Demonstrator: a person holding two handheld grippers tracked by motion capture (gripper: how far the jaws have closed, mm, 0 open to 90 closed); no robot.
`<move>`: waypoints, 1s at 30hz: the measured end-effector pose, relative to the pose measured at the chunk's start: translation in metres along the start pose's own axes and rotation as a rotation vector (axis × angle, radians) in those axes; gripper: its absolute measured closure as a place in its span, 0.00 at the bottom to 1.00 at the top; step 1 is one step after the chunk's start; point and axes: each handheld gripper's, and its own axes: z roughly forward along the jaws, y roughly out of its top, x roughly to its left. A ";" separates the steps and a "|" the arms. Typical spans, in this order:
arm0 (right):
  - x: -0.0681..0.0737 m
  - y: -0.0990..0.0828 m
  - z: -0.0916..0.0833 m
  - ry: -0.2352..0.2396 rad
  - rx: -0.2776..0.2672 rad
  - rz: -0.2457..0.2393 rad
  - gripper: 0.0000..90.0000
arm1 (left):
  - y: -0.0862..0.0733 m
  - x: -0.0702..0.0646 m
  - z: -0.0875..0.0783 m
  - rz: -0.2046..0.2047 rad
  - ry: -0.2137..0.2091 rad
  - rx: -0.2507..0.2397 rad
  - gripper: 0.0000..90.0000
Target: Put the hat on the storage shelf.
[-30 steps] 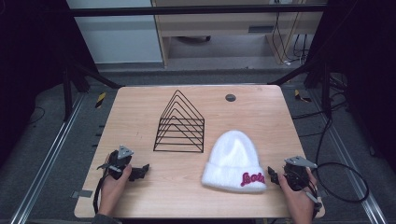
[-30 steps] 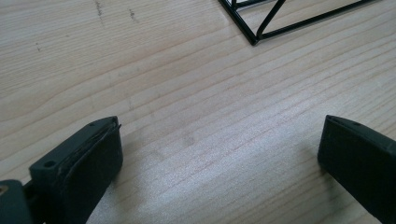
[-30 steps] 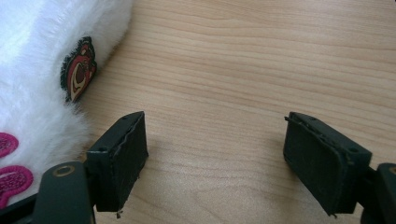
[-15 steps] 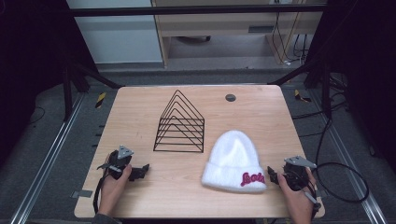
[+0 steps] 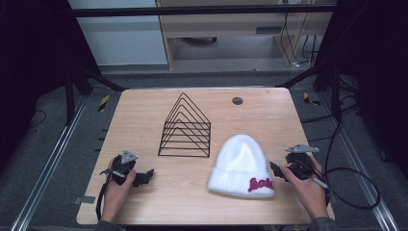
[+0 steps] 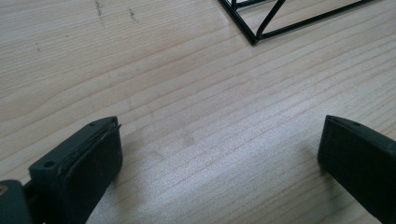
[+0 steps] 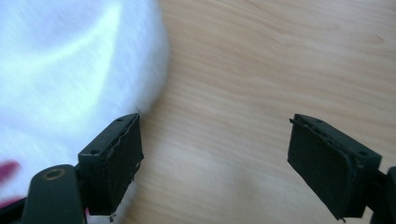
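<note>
A white hat (image 5: pixel 241 166) lies flat on the wooden table (image 5: pixel 192 202), toward the near right part of it, its cuff turned to the person and showing a red embroidered word that is too small to read. The right gripper (image 5: pixel 278 171) sits just beside the hat's right edge, held in the person's right hand (image 5: pixel 308 187); in the right gripper view its jaws stand wide apart with bare wood between them, and one jaw overlaps the fuzzy white fabric (image 7: pixel 70 70), though with the blur there I cannot tell whether it touches the hat or hangs just above it. Those jaws have just been opening a little further, and nothing is between them. The left gripper (image 5: pixel 144 177) rests low near the table's near left corner in the left hand (image 5: pixel 115 190), well apart from the hat; its jaws are spread wide as well, over bare wood. A black wire rack (image 5: pixel 185 127) of nested triangles stands upright near the table's middle, between the two grippers and farther from the person; its corner (image 6: pixel 254 37) shows ahead in the left gripper view. A small dark disc (image 5: pixel 237 100) lies near the far edge
</note>
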 end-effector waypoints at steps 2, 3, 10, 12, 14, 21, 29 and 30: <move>0.003 0.012 0.003 0.011 0.013 -0.007 0.22 | 0.000 0.000 0.000 0.000 0.000 0.000 0.00; 0.004 0.019 0.004 0.019 0.019 -0.011 0.23 | 0.000 0.000 0.000 0.000 0.000 0.000 0.00; 0.014 0.050 0.008 0.050 0.053 -0.031 0.33 | 0.000 0.000 0.000 -0.001 0.000 0.000 0.00; 0.017 0.057 0.009 0.061 0.052 -0.041 0.35 | 0.000 0.000 0.000 -0.001 0.000 0.000 0.00; 0.021 0.063 0.012 0.081 0.054 -0.052 0.38 | 0.000 0.000 0.000 0.000 0.000 0.000 0.00; 0.029 0.077 0.033 0.129 0.059 -0.036 0.44 | 0.000 0.000 0.000 0.000 0.000 0.000 0.00; 0.035 0.085 0.065 0.098 0.096 -0.021 0.47 | 0.000 0.000 0.000 -0.001 0.001 -0.001 0.00; 0.036 0.086 0.068 0.097 0.100 -0.020 0.48 | 0.000 0.000 0.000 -0.001 0.002 -0.001 0.00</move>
